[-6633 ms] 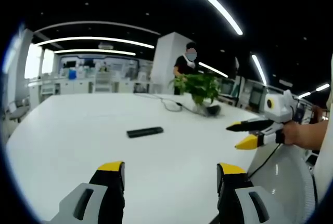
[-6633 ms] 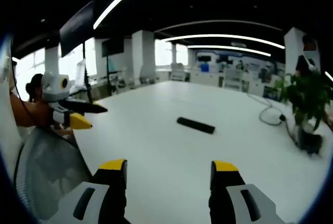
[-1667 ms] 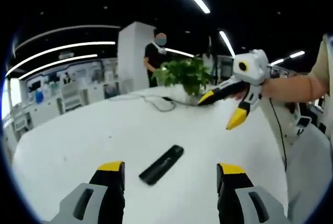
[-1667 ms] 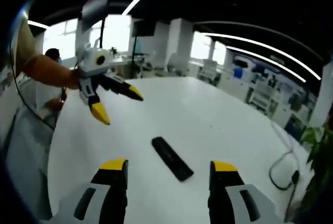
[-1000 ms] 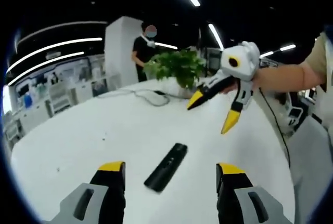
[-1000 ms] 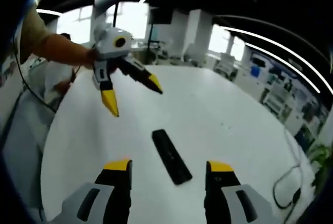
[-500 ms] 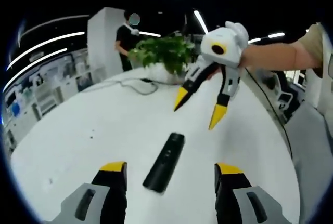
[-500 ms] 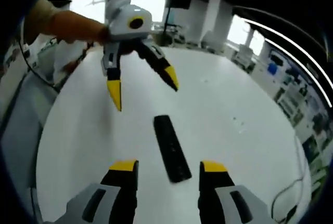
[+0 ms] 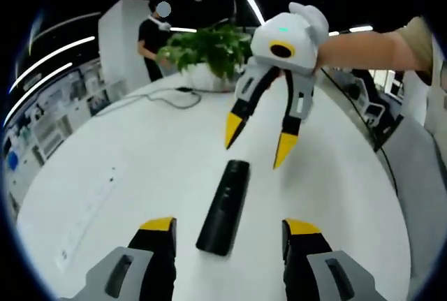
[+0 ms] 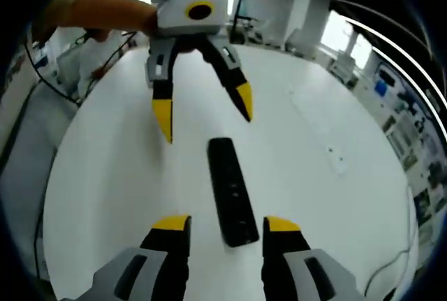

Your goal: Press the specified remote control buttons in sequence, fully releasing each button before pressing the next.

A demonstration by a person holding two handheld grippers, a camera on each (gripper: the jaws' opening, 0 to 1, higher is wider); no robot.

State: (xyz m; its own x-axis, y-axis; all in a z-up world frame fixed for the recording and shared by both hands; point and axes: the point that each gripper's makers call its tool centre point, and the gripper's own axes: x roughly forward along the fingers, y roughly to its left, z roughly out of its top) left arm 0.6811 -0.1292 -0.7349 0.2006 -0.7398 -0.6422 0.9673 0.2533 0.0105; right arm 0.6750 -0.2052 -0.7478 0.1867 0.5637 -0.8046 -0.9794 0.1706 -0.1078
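A black remote control [image 9: 224,205] lies flat on the white table [image 9: 126,175], long and narrow, its buttons faintly visible in the right gripper view [image 10: 232,190]. My left gripper [image 9: 227,228] is open, its yellow-tipped jaws on either side of the remote's near end. In the left gripper view the right gripper [image 9: 255,142] hangs open above the remote's far end. My right gripper [image 10: 220,229] is open around the remote's near end, and the left gripper [image 10: 204,114] faces it, open, over the other end. Neither touches the remote.
A potted green plant [image 9: 209,49] and a dark cable [image 9: 164,95] sit at the table's far side, with a person [image 9: 152,42] standing behind. A white power strip [image 10: 318,133] lies on the table. A hand and sleeve [image 9: 370,42] hold the right gripper. Office desks surround the table.
Both grippers have come closer to the remote from opposite ends and tilted downward; the remote now lies between each pair of jaws. The right gripper's jaws have narrowed a little. The remote has not moved.
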